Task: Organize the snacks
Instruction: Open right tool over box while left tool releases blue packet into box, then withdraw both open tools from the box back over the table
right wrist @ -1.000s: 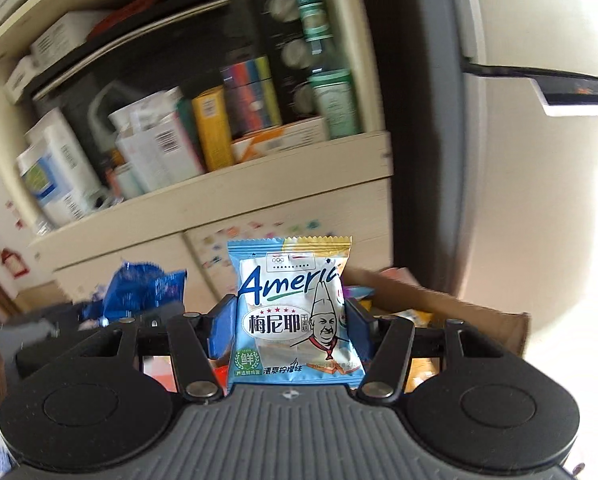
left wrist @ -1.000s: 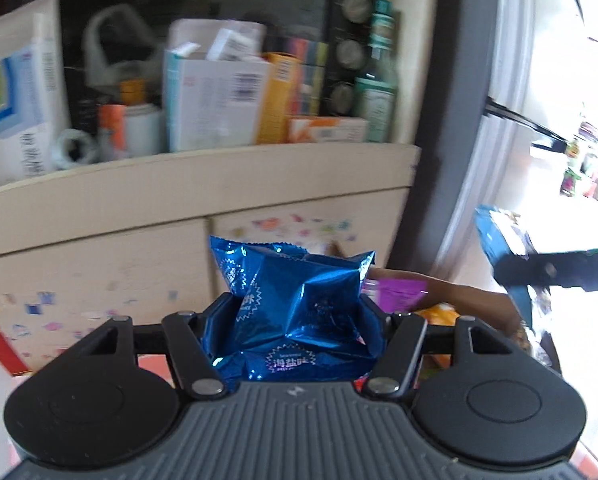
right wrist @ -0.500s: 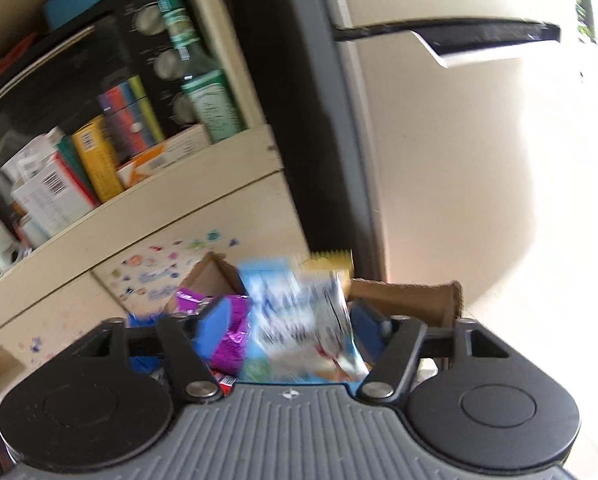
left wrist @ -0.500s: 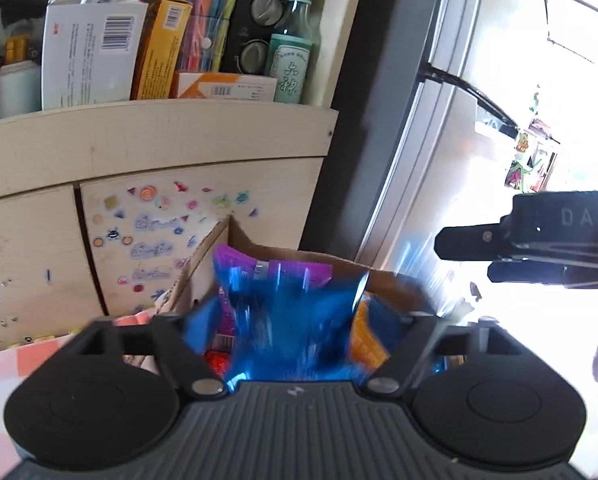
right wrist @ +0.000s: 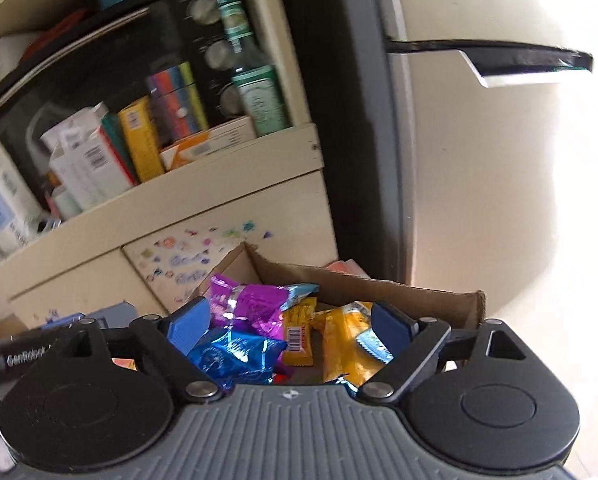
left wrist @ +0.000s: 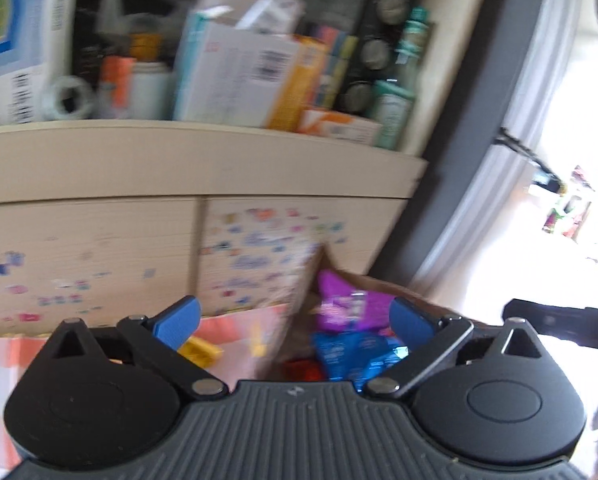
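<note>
Snacks: my left gripper (left wrist: 295, 320) and right gripper (right wrist: 291, 320) hung spread, empty, above the cardboard box (right wrist: 399, 292); retreat best kept straight up.

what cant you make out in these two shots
- Left wrist view: labels on the shelf boxes, smeared by motion blur.
- Right wrist view: the near side of the cardboard box, hidden behind the right gripper.
- Left wrist view: most of the blue packet, covered by the left gripper.
</note>
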{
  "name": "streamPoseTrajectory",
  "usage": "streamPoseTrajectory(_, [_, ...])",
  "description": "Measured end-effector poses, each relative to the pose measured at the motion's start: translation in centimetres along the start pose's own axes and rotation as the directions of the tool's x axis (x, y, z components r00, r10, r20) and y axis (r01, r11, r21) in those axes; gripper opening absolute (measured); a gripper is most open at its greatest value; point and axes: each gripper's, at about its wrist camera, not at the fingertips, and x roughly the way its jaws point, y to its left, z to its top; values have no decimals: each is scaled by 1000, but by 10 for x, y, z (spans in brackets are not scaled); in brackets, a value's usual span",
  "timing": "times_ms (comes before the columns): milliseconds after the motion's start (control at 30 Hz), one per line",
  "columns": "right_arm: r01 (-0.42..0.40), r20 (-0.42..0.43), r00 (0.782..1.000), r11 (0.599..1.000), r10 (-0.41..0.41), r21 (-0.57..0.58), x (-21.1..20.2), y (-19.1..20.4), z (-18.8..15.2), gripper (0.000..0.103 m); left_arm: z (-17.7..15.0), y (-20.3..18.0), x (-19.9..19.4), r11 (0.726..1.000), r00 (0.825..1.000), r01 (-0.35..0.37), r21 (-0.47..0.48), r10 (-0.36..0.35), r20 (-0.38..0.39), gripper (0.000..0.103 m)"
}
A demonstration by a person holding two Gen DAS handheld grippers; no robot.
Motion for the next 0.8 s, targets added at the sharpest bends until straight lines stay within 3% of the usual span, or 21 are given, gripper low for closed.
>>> streamPoseTrajectory(233, [-72, -62, 996, 994, 67, -82, 8, 25, -13, 93, -3, 33, 6, 993, 993, -114, -38, 113, -12, 100])
streamPoseTrajectory(433, [-165, -143, 979, 973, 143, -160, 13, 50, -29, 93, -16, 57, 31, 980, 979, -192, -47, 188, -74, 100])
streamPoseTrajectory(800, [-205, -214, 964, 956, 159, -210, 16, 66, -42, 93, -45, 72, 82, 975, 961, -215, 62, 222, -162, 98])
